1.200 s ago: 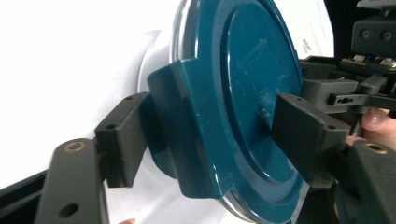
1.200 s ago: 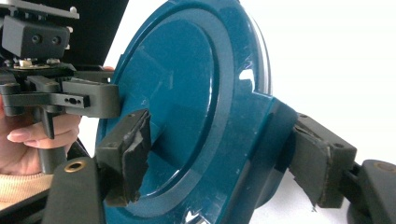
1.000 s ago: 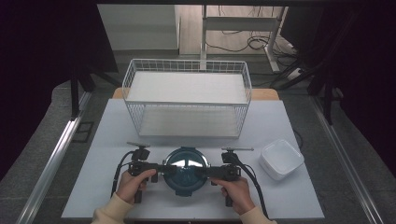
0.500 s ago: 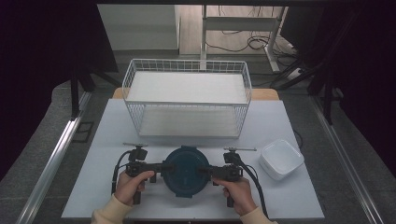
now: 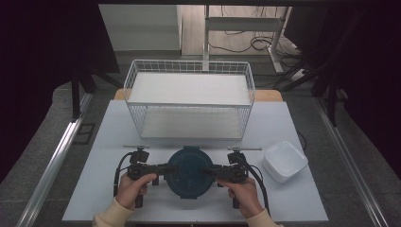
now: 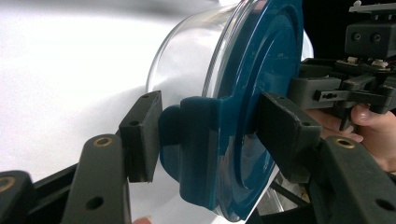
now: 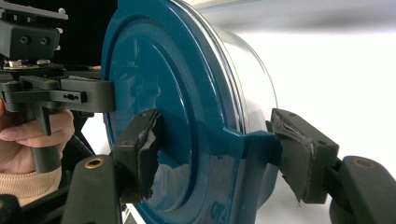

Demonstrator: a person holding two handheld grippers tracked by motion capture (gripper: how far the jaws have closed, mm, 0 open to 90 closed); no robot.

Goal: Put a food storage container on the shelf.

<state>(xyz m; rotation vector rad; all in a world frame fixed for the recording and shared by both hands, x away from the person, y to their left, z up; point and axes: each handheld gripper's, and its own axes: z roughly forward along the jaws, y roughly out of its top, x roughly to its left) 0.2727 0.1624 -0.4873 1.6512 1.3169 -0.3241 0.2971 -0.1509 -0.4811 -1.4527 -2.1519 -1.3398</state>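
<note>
A round glass container with a blue lid point(image 5: 190, 172) sits on the white counter point(image 5: 108, 142), near the front edge at centre. The left gripper point(image 5: 163, 169) meets it at nine o'clock; its jaws have just been closing and now straddle the lid's side tab point(image 6: 187, 140), one pad on the lid top, the other just beside the tab. The right gripper point(image 5: 211, 172) comes in at three o'clock, its jaws likewise closing on the opposite tab point(image 7: 254, 158); whether either pair presses cannot be told. A white wire basket point(image 5: 189, 99) stands at twelve o'clock, a white square bowl point(image 5: 284, 161) at two o'clock.
</note>
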